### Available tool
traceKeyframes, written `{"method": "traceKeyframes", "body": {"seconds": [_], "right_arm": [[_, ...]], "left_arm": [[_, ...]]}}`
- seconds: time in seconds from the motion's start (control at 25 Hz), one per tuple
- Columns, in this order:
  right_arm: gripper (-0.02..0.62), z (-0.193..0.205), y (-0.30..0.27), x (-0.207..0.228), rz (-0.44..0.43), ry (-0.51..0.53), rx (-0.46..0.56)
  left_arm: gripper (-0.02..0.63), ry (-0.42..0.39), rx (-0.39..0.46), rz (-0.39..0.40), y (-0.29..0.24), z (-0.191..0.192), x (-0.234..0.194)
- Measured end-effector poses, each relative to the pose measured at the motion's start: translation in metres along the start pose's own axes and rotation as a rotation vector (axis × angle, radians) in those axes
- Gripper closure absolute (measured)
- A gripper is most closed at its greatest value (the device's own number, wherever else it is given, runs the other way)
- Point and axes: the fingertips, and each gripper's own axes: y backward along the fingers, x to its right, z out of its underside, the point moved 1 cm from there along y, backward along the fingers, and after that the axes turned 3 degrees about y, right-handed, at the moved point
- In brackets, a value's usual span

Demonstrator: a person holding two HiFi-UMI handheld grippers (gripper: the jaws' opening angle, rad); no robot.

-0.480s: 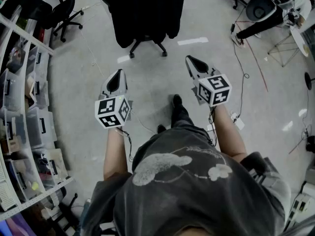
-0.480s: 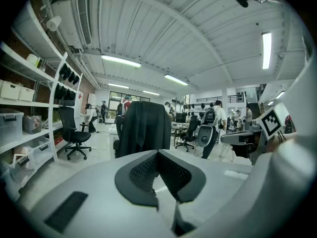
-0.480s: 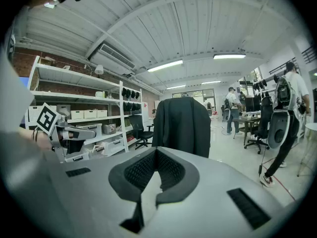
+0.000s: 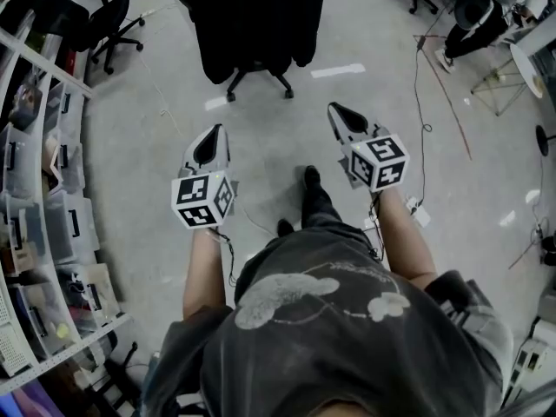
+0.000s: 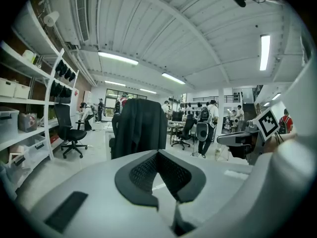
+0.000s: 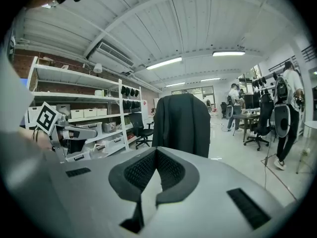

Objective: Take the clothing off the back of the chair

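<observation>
A black garment [image 4: 256, 16] hangs over the back of a wheeled office chair [image 4: 258, 78] at the top middle of the head view, a step or so ahead of me. It fills the middle of the left gripper view as the garment [image 5: 141, 130] and of the right gripper view as the garment [image 6: 182, 124]. My left gripper [image 4: 211, 135] and right gripper [image 4: 335, 111] are held out side by side over the floor, both pointing at the chair and well short of it. Both are shut with nothing between the jaws, as the left gripper [image 5: 157, 153] and the right gripper [image 6: 156, 151] show in their own views.
Shelving [image 4: 43, 189] with bins and boxes runs along my left. A second office chair [image 4: 117, 24] stands at the far left. Cables [image 4: 434, 94] trail over the floor at the right, near a person [image 4: 473, 20] and tripod legs. My shoe [image 4: 313, 181] is below the grippers.
Both grippers hold the same place and stay shut. The person at the top right has shifted farther up and right.
</observation>
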Motion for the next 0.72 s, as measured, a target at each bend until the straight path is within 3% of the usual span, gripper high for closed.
{"method": "traceKeyframes", "body": {"seconds": [0.28,0.48,0.72], "right_arm": [[0.603,0.018,-0.007,0.008,0.012,-0.060,-0.027],[0.603,0.006,-0.017,0.035,0.017,-0.125,0.038],[0.603,-0.017,-0.052,0.083,-0.007,-0.128,0.056]], "left_arm": [[0.606,0.026,-0.035,0.004,-0.012,0.013,-0.005],[0.605,0.014,-0.021,-0.001,-0.036,-0.002,-0.004],[0.606,-0.002,-0.014,-0.029,-0.088,-0.029,-0.002]]}}
